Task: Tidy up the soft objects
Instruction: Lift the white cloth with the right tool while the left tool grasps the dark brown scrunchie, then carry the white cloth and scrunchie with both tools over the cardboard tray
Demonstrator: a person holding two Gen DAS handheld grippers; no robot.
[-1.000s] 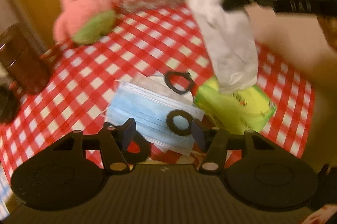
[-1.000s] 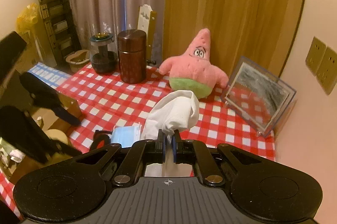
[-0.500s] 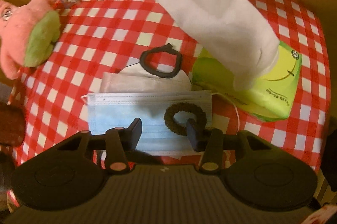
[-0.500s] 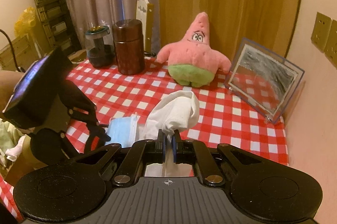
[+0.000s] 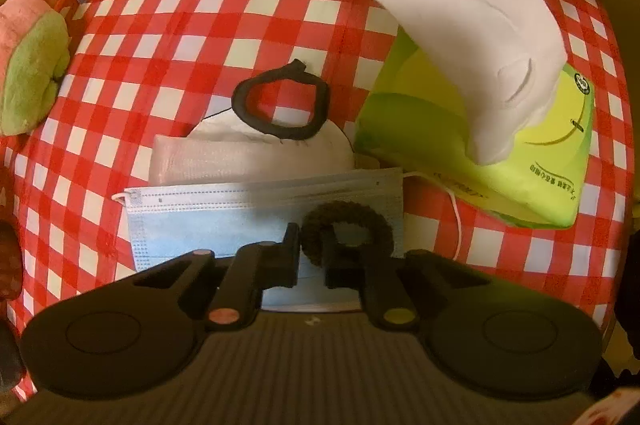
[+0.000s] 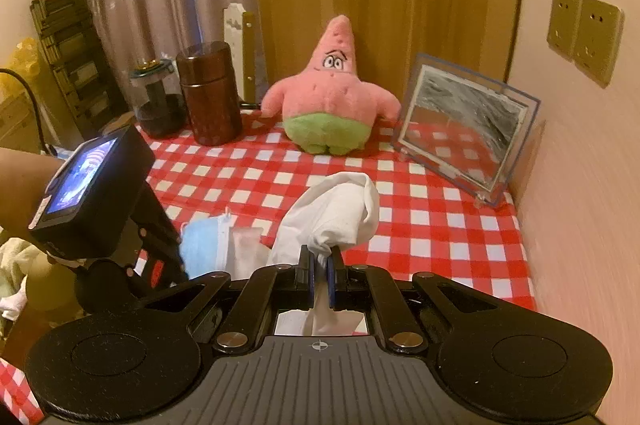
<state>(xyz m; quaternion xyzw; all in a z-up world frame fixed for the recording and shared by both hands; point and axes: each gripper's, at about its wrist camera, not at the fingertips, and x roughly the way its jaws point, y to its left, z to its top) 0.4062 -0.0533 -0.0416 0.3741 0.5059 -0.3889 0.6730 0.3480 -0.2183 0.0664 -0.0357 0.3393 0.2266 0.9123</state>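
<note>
My right gripper point(image 6: 319, 277) is shut on a white sock point(image 6: 336, 213) and holds it above the table; the sock hangs over the green tissue pack point(image 5: 532, 161) in the left wrist view point(image 5: 460, 9). My left gripper point(image 5: 314, 249) has closed around one side of a fuzzy dark hair tie point(image 5: 348, 233) lying on a blue face mask point(image 5: 240, 221). A white mask point(image 5: 248, 153) lies behind it, with a thin black hair band point(image 5: 280, 105) on top.
A pink star plush point(image 6: 332, 97) sits at the back of the red checked tablecloth point(image 6: 420, 233). A clear picture frame point(image 6: 464, 121) leans at the right by the wall. A brown canister point(image 6: 208, 97) and a glass jar point(image 6: 156, 105) stand at the back left.
My left gripper has moved down onto the blue mask and its fingers have closed in on the fuzzy hair tie. The right gripper has kept the sock raised.
</note>
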